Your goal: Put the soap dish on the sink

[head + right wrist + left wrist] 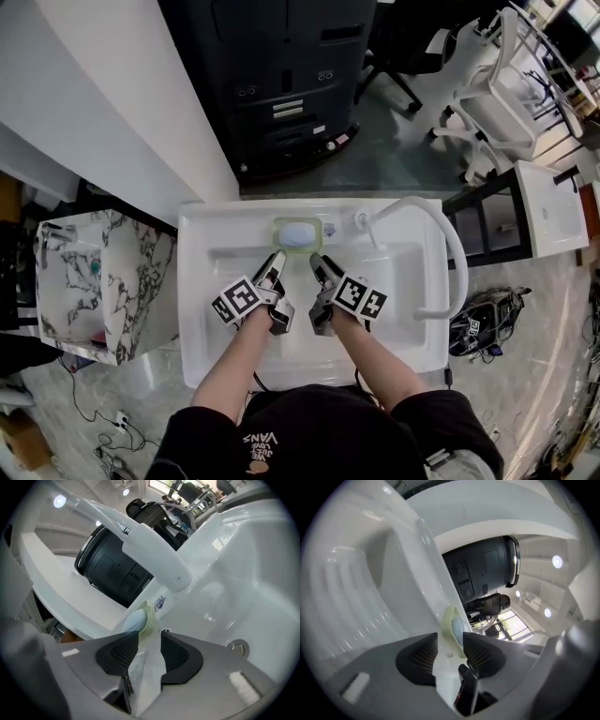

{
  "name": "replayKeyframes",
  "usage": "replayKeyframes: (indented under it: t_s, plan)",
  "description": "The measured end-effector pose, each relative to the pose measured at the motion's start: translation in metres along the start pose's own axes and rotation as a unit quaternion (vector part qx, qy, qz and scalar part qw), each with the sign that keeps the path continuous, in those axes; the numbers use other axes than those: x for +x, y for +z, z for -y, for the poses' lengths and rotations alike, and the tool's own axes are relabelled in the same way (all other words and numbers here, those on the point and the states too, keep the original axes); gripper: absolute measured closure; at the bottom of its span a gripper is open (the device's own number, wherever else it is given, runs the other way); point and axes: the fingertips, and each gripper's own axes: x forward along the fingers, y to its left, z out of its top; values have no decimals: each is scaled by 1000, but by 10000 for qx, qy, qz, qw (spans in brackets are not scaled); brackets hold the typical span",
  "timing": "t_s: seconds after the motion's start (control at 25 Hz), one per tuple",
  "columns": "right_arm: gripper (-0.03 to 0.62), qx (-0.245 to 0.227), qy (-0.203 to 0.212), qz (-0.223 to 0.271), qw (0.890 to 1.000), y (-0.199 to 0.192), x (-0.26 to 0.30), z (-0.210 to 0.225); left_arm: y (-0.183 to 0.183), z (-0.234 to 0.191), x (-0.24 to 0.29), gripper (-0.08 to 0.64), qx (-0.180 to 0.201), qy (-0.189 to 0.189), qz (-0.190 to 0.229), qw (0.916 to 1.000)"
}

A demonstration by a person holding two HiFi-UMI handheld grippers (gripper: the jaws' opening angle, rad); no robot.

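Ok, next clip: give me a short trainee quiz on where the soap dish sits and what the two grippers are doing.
1. True or false: the soap dish rests on the back ledge of the sink.
2. What lies in the dish? A) a sponge B) a pale blue soap bar C) nothing
3. Fill in: the left gripper and right gripper both have their jaws ___, gripping nothing.
Key: 1 true; 2 B; 3 open.

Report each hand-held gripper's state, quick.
Left hand-held gripper: open, holding nothing.
Right hand-held gripper: open, holding nothing.
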Motion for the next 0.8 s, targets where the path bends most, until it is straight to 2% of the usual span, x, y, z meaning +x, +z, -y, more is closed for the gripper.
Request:
replayKeyframes:
  t_s: [0.2, 0.28, 0.4, 0.56, 0.8]
  plan:
    - [451, -465, -100, -105, 9988, -7, -2, -1, -1, -6, -7, 382, 965, 409, -194, 9943]
    - [531, -590, -153, -58, 9981, -5, -3, 0, 1, -10, -11, 383, 1354, 607, -256, 9886]
    - [579, -723, -196, -35, 9972, -2, -3, 1, 3, -9, -13, 441, 1745, 698, -290, 9818]
    - [589, -838, -184, -54, 9963, 0, -2, -1, 0, -5, -11, 507, 2008, 672, -358, 9767]
    - [589, -863, -164, -42, 9961, 5, 5, -3, -1, -6, -7, 508, 2000, 686, -383, 9766]
